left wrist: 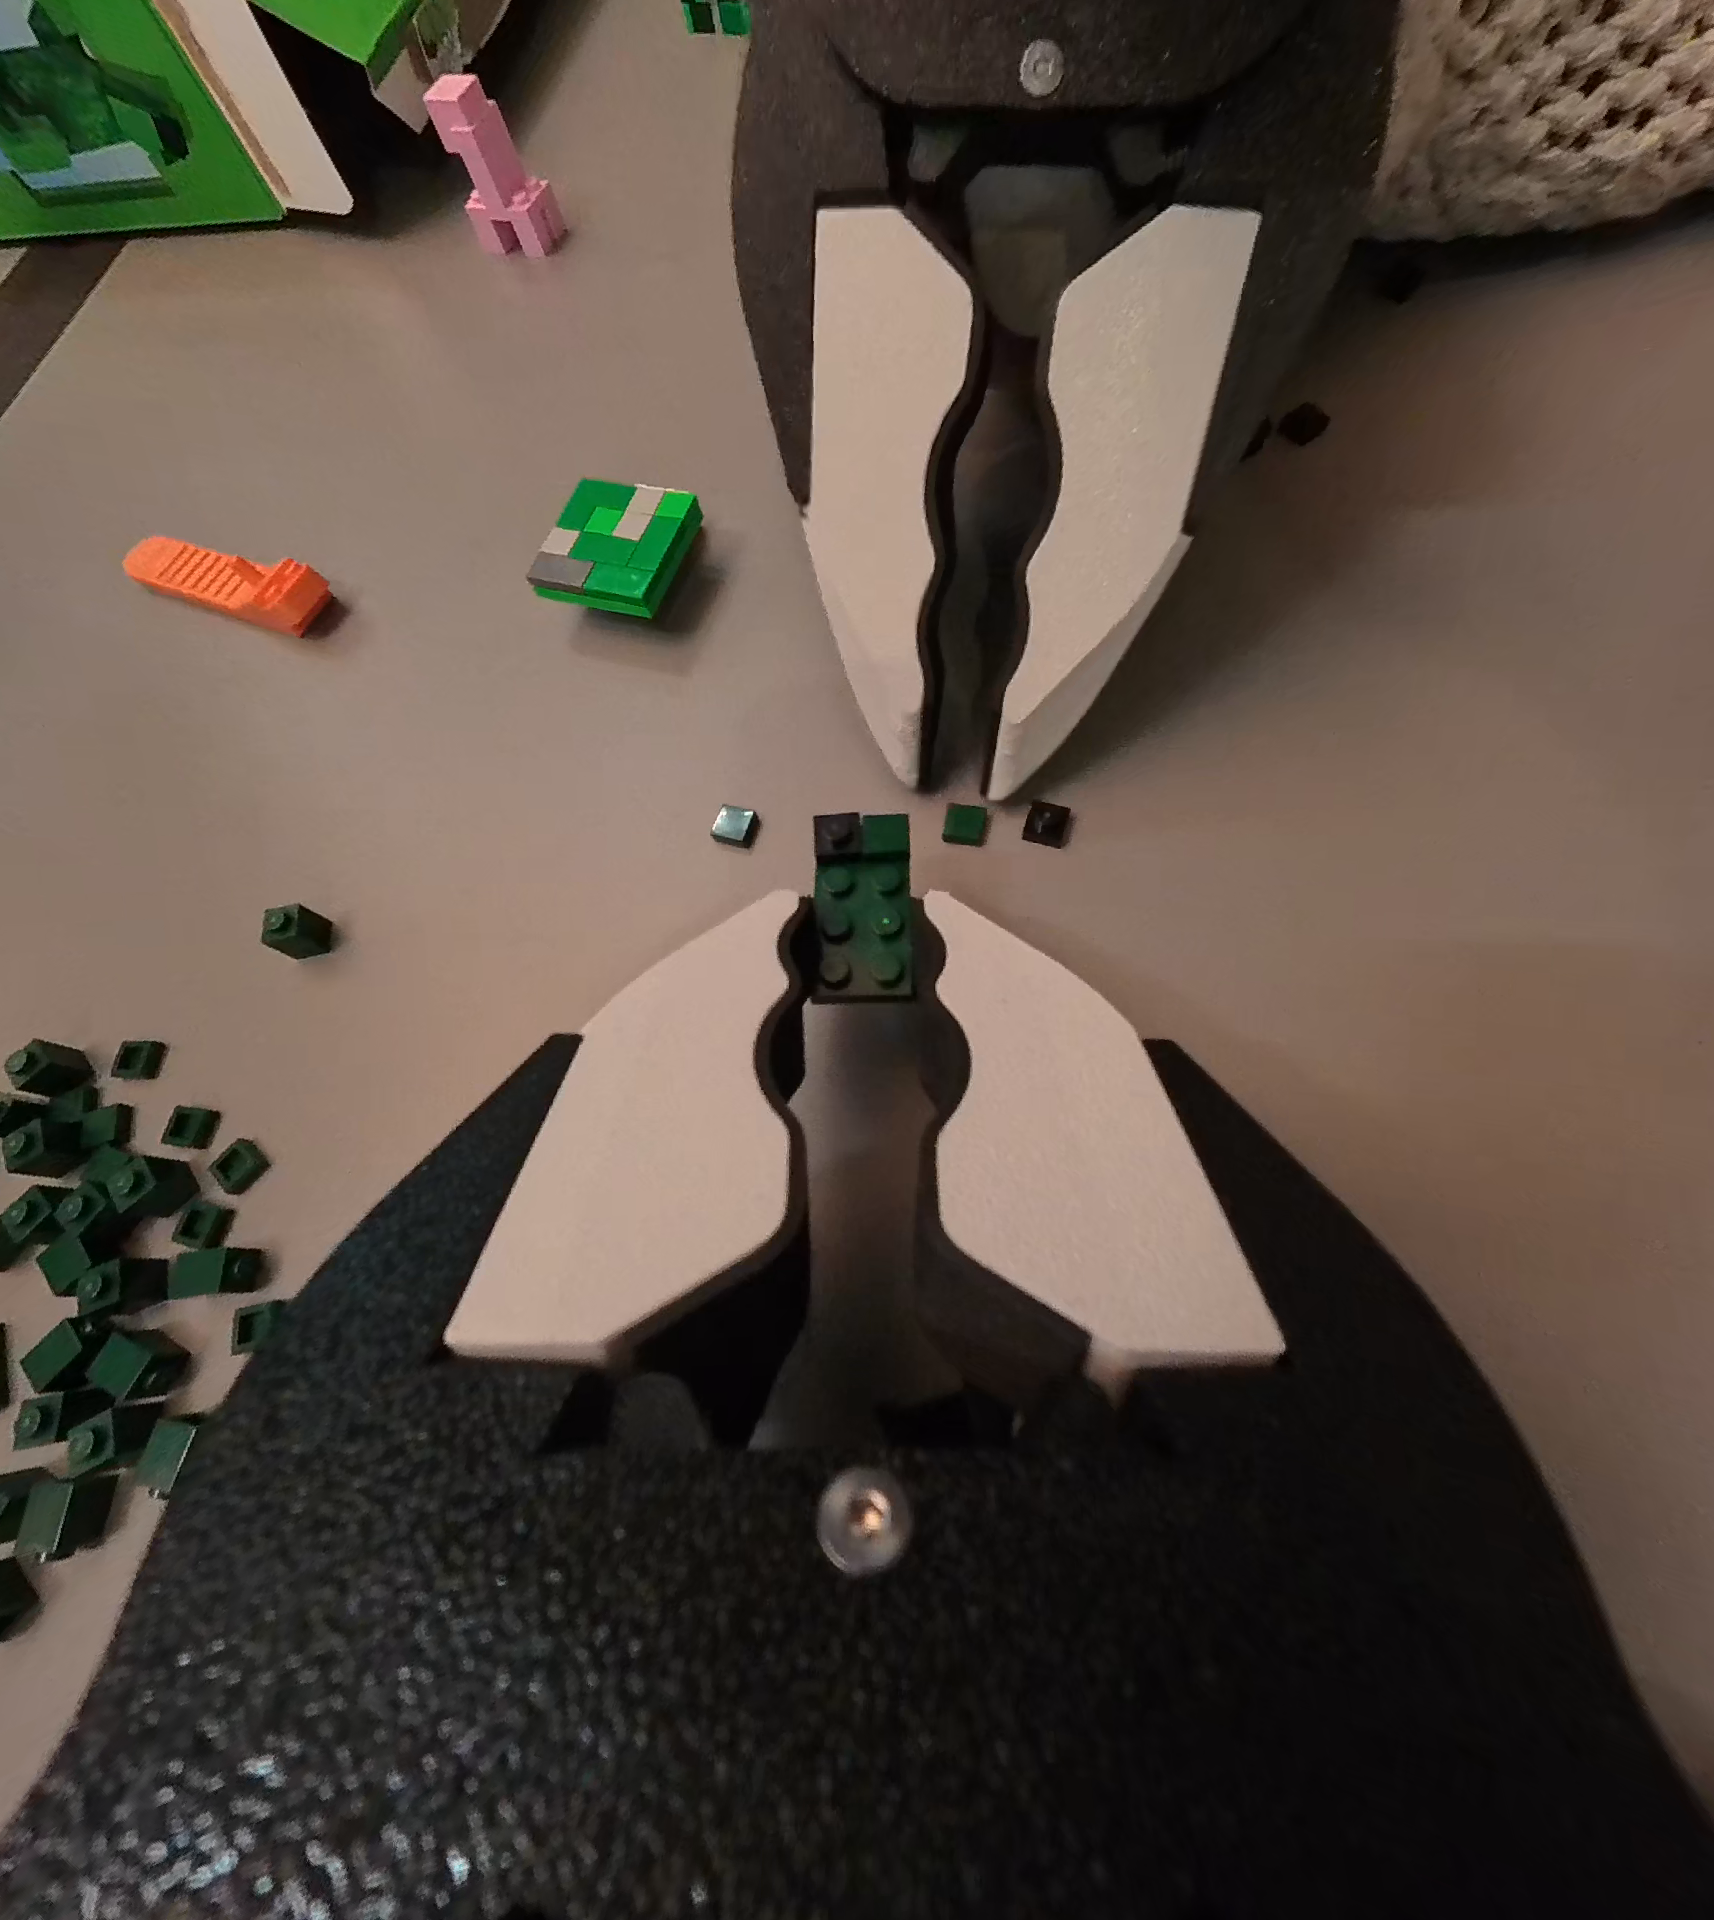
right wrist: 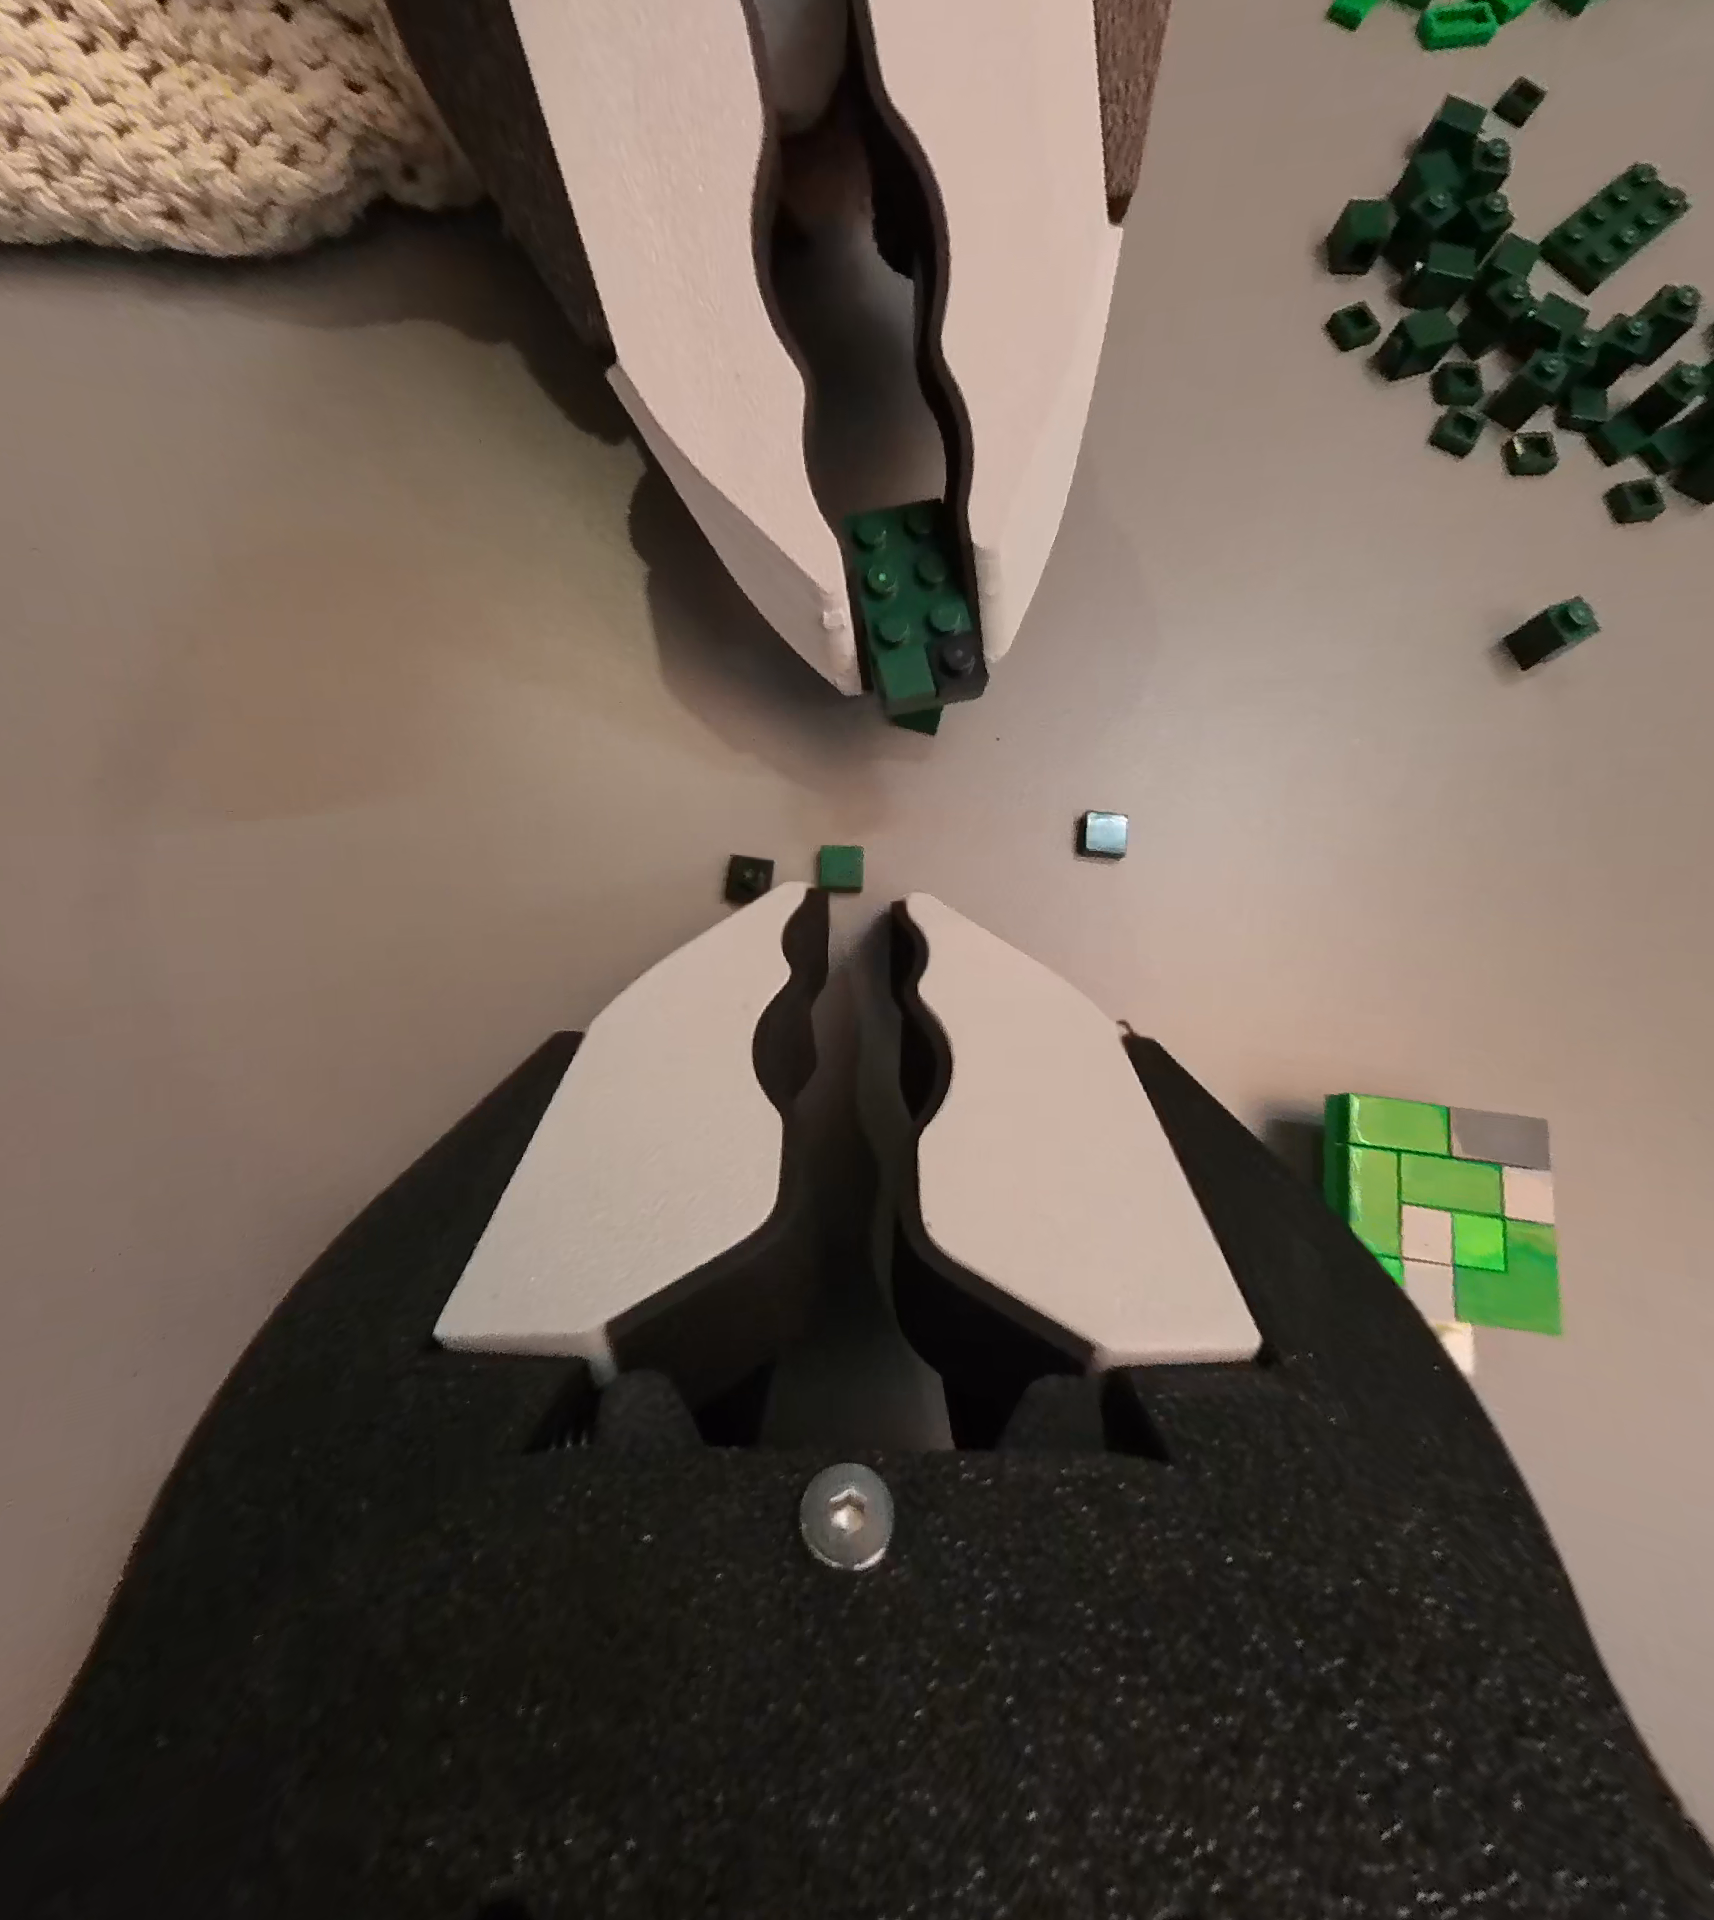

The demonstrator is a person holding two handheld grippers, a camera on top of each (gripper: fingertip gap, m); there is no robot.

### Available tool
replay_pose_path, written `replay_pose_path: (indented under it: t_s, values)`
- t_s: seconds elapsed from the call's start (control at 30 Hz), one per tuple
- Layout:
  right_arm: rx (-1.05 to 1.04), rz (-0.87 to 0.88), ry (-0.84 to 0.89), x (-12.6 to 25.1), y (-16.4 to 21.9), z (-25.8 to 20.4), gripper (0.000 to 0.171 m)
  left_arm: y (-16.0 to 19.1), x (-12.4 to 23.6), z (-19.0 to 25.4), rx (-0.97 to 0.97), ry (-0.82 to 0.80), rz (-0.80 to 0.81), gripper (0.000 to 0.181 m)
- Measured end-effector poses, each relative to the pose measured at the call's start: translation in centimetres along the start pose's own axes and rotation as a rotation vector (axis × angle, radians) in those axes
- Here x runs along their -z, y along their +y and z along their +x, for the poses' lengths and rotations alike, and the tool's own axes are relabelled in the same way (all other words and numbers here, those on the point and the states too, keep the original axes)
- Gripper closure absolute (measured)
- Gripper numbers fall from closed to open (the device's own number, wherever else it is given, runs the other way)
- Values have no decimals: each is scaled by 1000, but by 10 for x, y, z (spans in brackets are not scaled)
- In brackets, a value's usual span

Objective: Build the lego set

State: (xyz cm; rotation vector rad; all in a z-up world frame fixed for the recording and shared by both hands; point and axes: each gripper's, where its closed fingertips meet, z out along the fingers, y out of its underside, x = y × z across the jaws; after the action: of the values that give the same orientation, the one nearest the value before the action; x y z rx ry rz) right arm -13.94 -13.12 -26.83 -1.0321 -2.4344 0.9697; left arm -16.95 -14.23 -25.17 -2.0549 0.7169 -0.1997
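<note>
My left gripper is shut on a dark green studded plate with a black stud piece and a green tile at its far end, held low over the grey table. It also shows in the right wrist view, at the top, with the plate. My right gripper faces it, empty, jaws a narrow gap apart; in the left wrist view its tips hover over the table. A small green tile lies just past its tips, beside a black piece and a grey-blue tile.
A pile of dark green bricks lies at the left. A green-and-grey tiled square, an orange brick separator, a pink figure and a green box stand farther back. A knit sleeve is behind the right gripper. One gripper's finger ends stand about 4 cm off the other's.
</note>
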Motion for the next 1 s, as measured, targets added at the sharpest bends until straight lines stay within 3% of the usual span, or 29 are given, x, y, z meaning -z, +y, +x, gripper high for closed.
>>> replay_pose_path:
  t_s: [0.3,0.4,0.6,1.0]
  values:
    - [1,-1,0,-6,-6,-1,161,1,-1,2,-5,12,-11,165]
    - [12,-10,22,-7,-7,2,171,2,-1,2,-6,15,-13,165]
    - [2,-3,8,-7,-7,0,163,2,-2,3,-8,17,-14,165]
    - [12,-30,26,-13,-13,2,163,2,-2,3,-10,20,-16,165]
